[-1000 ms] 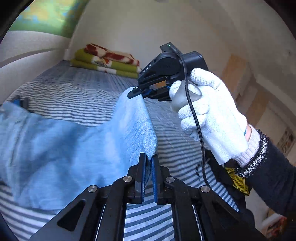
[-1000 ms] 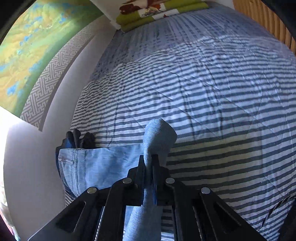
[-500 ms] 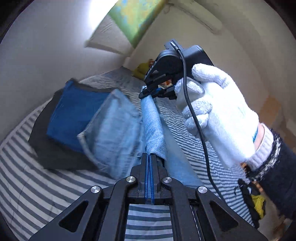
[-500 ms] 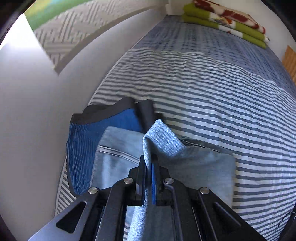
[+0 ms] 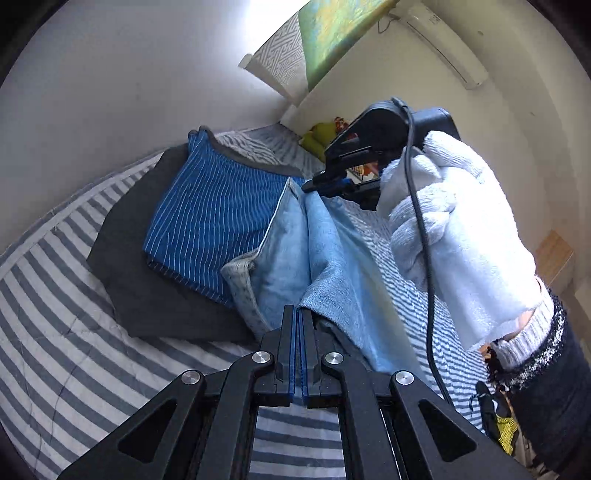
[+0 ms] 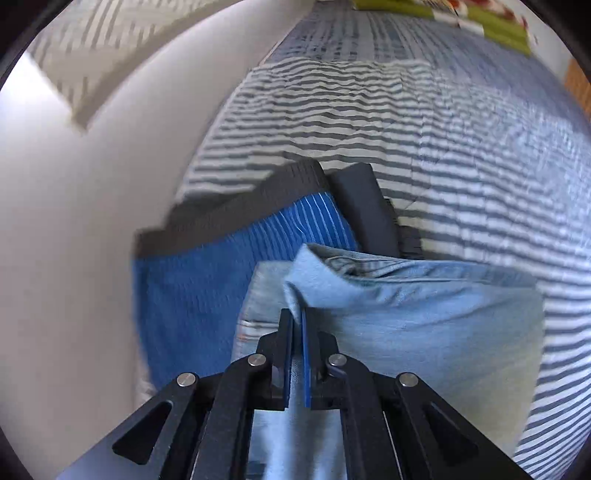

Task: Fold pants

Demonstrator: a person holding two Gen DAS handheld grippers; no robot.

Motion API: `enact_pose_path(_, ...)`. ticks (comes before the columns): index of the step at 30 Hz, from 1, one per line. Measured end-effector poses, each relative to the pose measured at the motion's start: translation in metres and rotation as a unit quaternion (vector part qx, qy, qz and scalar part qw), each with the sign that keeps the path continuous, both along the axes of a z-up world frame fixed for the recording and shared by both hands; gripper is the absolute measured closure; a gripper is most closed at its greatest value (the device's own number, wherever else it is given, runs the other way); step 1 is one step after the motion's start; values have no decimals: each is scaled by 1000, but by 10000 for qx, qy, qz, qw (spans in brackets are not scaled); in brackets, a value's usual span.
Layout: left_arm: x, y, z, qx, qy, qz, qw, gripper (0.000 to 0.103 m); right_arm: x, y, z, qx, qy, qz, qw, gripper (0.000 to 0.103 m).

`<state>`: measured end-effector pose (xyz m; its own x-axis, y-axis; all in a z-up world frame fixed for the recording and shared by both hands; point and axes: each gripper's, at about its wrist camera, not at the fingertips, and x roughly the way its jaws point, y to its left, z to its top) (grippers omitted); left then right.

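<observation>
Striped grey-and-white bedsheet (image 5: 66,332) covers a bed set against a pale wall (image 5: 110,74); a green-yellow wall picture (image 5: 332,29) hangs above, w/ an AC unit (image 5: 439,40) to its right. Folded green-red blankets (image 6: 480,18) lie at the far end of the bed. Near the wall sits a stack: dark grey garment (image 5: 147,288) at the bottom, blue pinstriped garment (image 5: 214,221) on top. Light-blue denim pants (image 5: 295,258) lie partly over the stack's near edge and on the sheet beside it, doubled over on themselves. L gripper (image 5: 298,321): jaws fully together, pinching a pants edge at the tips. R gripper (image 6: 297,321): jaws nearly together, clamped on a raised fold of pants fabric; in the L wrist view it is held by a white-gloved hand (image 5: 454,236), cable (image 5: 421,221) trailing down past a dark sleeve (image 5: 546,387). R wrist view is motion-blurred.
</observation>
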<state>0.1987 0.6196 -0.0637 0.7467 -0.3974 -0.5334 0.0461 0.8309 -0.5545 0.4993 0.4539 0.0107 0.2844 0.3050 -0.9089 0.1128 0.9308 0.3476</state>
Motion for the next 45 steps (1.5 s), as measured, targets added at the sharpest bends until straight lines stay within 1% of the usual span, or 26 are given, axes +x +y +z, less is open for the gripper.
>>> enact_pose_path(3,6,-2,0,162,-10,50,9999,102,6,3,4,101,-118,15,9999,100)
enact_pose_path(4,10,-2,-6,355,135,116,9992,102,12,9,-3,196,5,233,9995,100)
enact_pose_path(6,13,1,-18,274,361,150,9989,102,21,15,-13,386,231,693,9966,99)
enact_pose_path(8,12,0,-22,399,424,108,9982,102,18,4,-8,707,197,807,9940,96)
enact_pose_path(9,10,0,-22,436,437,67,9981,101,15,-3,-1,805,85,893,9927,93)
enact_pose_path(11,4,-1,-19,618,431,120,9971,98,1,-23,17,949,-204,1111,9891,72)
enact_pose_path(13,-6,3,-11,767,350,263,9961,94,-23,-53,33,987,-471,1195,9868,67)
enact_pose_path(14,-7,9,-8,651,323,364,9967,92,-38,-68,38,971,-562,1227,9861,67)
enact_pose_path(16,-9,19,1,273,170,468,9984,75,-68,-100,39,730,-716,1267,9867,67)
enact_pose_path(17,-7,18,4,232,119,465,9986,69,-85,-117,35,516,-810,1267,9873,67)
enact_pose_path(19,3,6,5,255,137,275,9992,52,-123,-146,23,75,-862,1255,9883,67)
enact_pose_path(21,16,-14,1,304,294,-41,9991,41,-149,-169,3,-44,-722,1170,9905,67)
enact_pose_path(22,26,-22,-2,399,387,-142,9984,40,-163,-179,-10,-27,-549,1144,9919,67)
enact_pose_path(23,36,-28,-5,523,477,-180,9973,41,-176,-188,-24,-39,-386,1101,9932,67)
enact_pose_path(24,41,-35,-9,631,589,-183,9961,48,-185,-193,-32,-64,-317,1072,9937,67)
enact_pose_path(25,46,-40,-13,612,696,-204,9955,78,-197,-198,-42,-134,-258,1106,9934,67)
enact_pose_path(26,51,-44,-17,554,817,-231,9948,92,-204,-199,-48,-207,-250,1164,9927,67)
enact_pose_path(28,53,-50,-18,721,878,-122,9935,93,-215,-203,-54,-221,-264,1139,9929,67)
enact_pose_path(31,46,-57,4,1069,592,-89,9925,93,-215,-208,-53,79,-234,1013,9945,67)
enact_pose_path(34,43,-58,12,1371,408,-19,9897,93,-210,-204,-39,90,-602,1046,9927,67)
enact_pose_path(36,52,-51,-7,1262,793,77,9888,92,-203,-195,-36,142,-893,1111,9897,67)
enact_pose_path(37,56,-49,-18,1286,926,131,9873,86,-199,-185,-44,159,-843,1214,9889,67)
enact_pose_path(39,57,-46,-25,1376,1059,203,9846,82,-193,-162,-75,-86,-406,1553,9870,67)
enact_pose_path(41,51,-43,-15,1405,1033,296,9842,81,-194,-151,-91,-378,-269,1806,9825,67)
enact_pose_path(44,37,-54,18,2084,663,580,9741,78,-199,-168,-70,93,-346,1964,9799,67)
enact_pose_path(45,35,-59,30,2094,509,586,9747,78,-200,-177,-61,173,-456,1887,9808,67)
